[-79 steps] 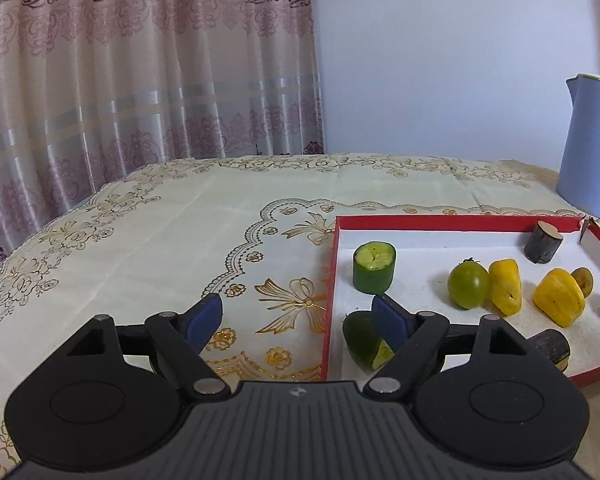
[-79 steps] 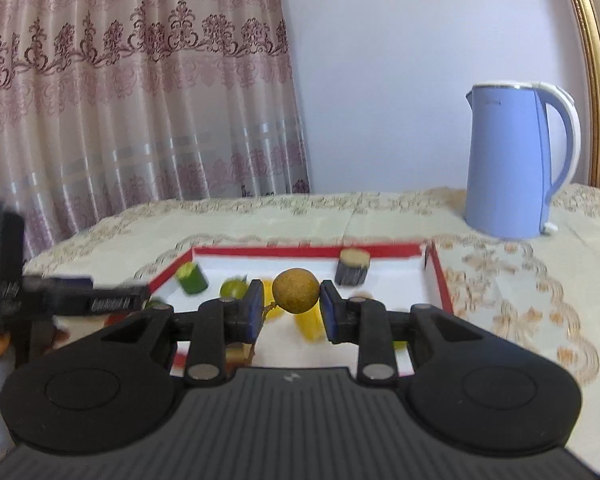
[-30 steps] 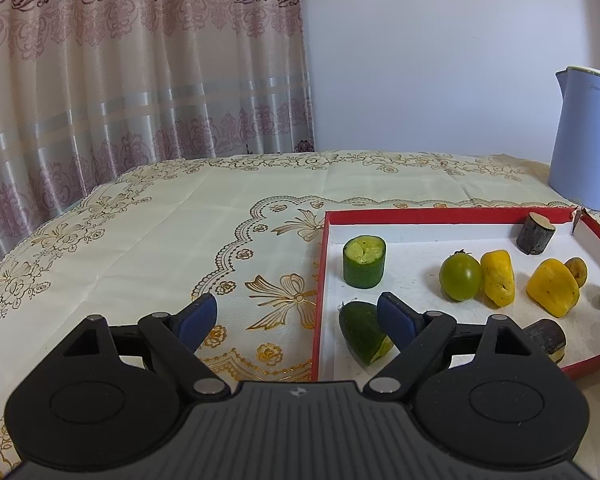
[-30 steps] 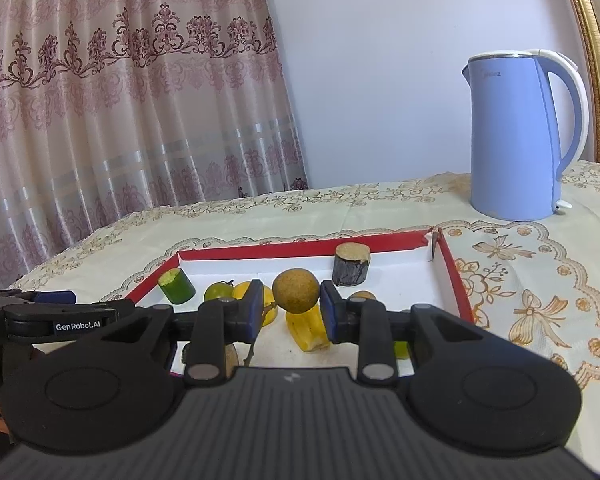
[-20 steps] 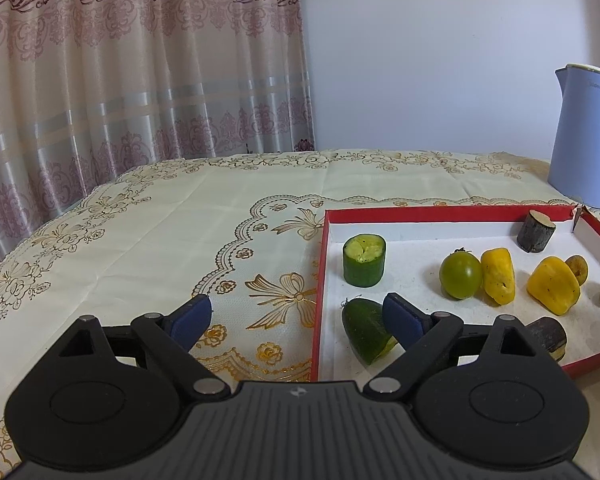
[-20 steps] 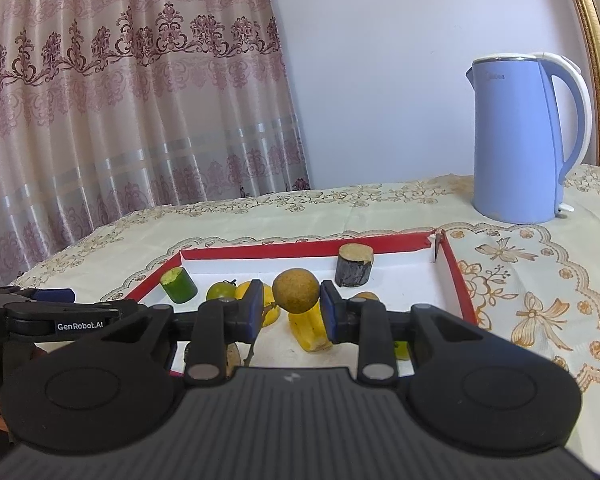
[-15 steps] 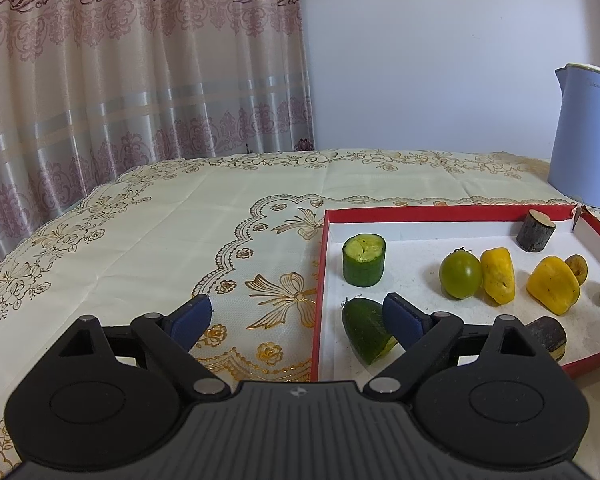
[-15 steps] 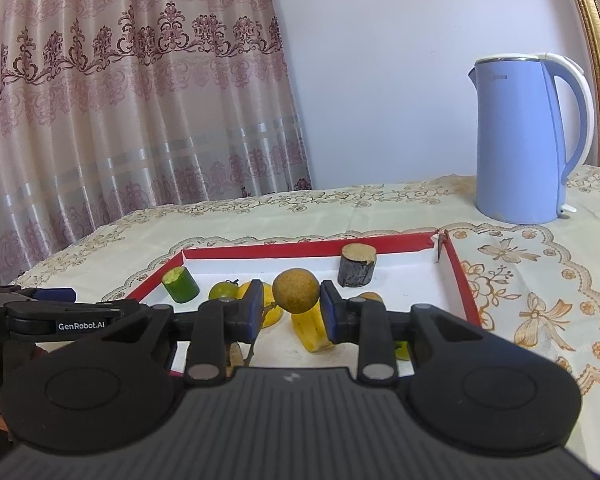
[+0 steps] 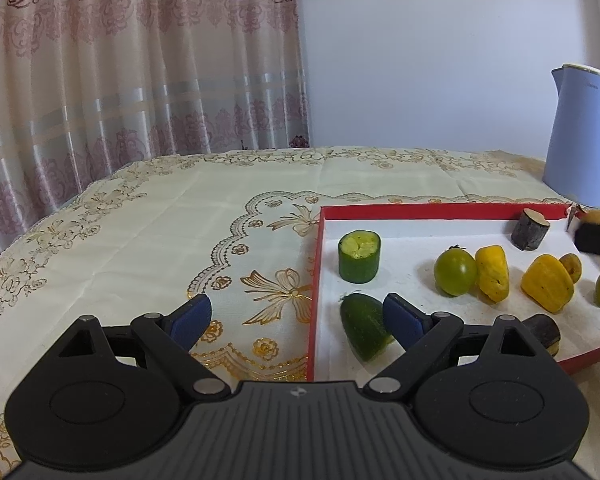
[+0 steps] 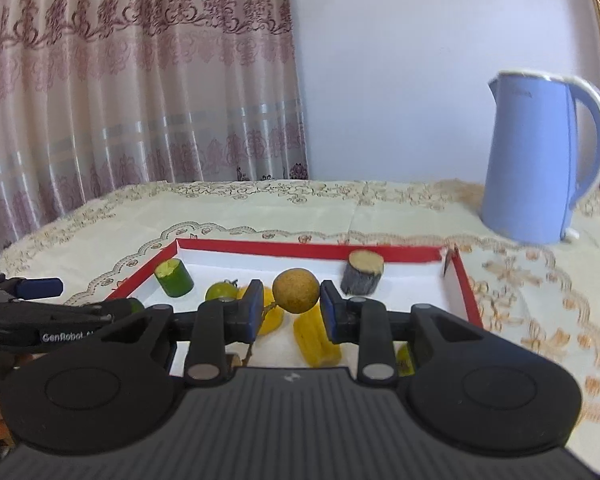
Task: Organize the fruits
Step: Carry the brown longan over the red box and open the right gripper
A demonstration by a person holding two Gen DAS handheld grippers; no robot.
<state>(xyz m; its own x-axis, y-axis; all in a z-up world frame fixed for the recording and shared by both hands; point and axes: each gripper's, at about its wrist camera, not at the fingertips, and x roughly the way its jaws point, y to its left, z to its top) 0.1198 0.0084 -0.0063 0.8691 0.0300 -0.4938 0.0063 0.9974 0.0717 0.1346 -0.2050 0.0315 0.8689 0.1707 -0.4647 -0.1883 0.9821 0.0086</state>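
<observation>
Right gripper (image 10: 296, 306), black two-finger tool with blue pads: tilted somewhat downward over the near part of the shallow red-walled cardboard tray with white lining (image 10: 300, 246). Jaws pinch a round tan-brown fruit with a rough skin (image 10: 295, 290), one pad pressing each side; the fruit is lifted clear of the tray floor, a thin stem trailing down and to the left. Being nearly spherical, it shows no clear long axis.

Left gripper (image 9: 296, 316), same make: tilted downward at the tray's near left corner, jaws spread wide with nothing gripped. The left finger sits over the cream embroidered tablecloth (image 9: 140, 240), the right finger over the tray, so the red wall runs between them.

Tapered dark green cucumber end piece (image 9: 364, 332): lies on its side just left of the left gripper's right pad, rounded tip pointing away and leftward, cut face towards the camera (contact with the pad cannot be judged).

Short green cucumber cylinder (image 9: 359, 256): upright, cut face up, near the tray's left wall.

Round green tomato (image 9: 456, 272): touching or just beside a yellow elongated fruit piece (image 9: 492, 273), whose long axis runs roughly front to back.

Dark bark-covered stump-like cylinder (image 9: 530, 234): upright near the far wall.

Pale blue electric kettle (image 10: 540, 160): on the tablecloth beyond the tray's right corner.
</observation>
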